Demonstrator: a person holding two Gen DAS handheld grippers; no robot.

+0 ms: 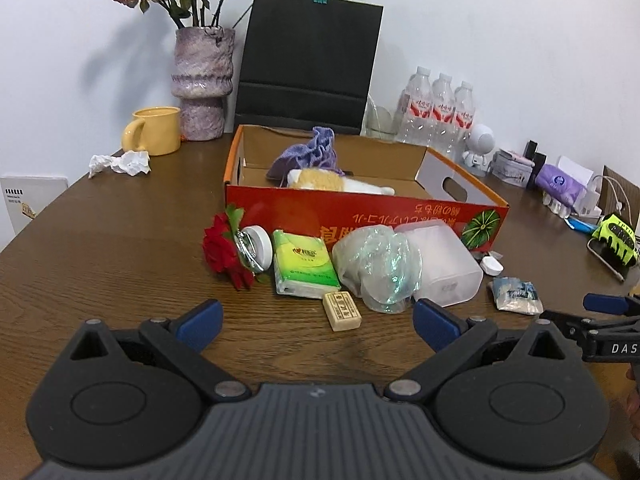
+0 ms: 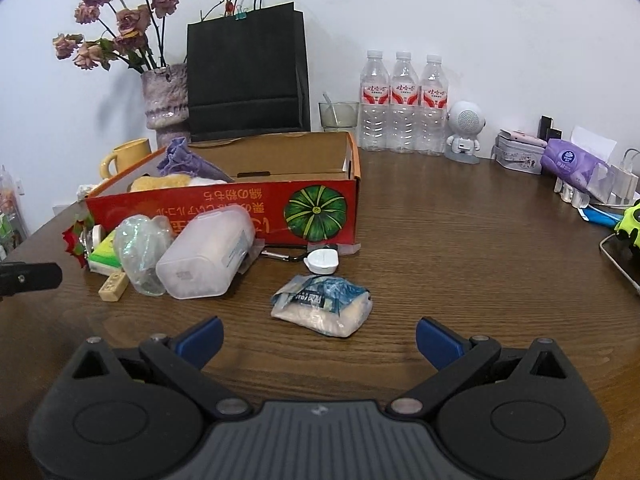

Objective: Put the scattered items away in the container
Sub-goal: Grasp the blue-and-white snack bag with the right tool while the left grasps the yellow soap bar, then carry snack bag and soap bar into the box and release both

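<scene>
The scattered items lie in a row on the wooden table [image 1: 120, 240], just before the near wall of the red cardboard box [image 1: 360, 208], which already holds a purple pouch [image 1: 316, 154] and a plush toy [image 1: 320, 180]. From the left: a red artificial rose [image 1: 220, 250], soft and light, best taken by the bloom; touching it, a small glass jar [image 1: 254, 250] on its side, hard, likely slippery and breakable, to be gripped across its white lid; then a green tissue pack [image 1: 304, 266], yielding, easy to pinch across its width; a small beige tile [image 1: 342, 311], rigid and flat; a crumpled clear bag [image 1: 378, 268], flimsy and likely to slip; a frosted plastic tub [image 1: 444, 264] lying on its side, stiff but wide, probably best taken at its rim; a white cap [image 2: 322, 261]; and a soft sachet [image 2: 322, 310], nearest the right gripper [image 2: 318, 340]. The left gripper [image 1: 318, 324] hovers before the tile. Both grippers have their fingers spread wide, holding nothing.
</scene>
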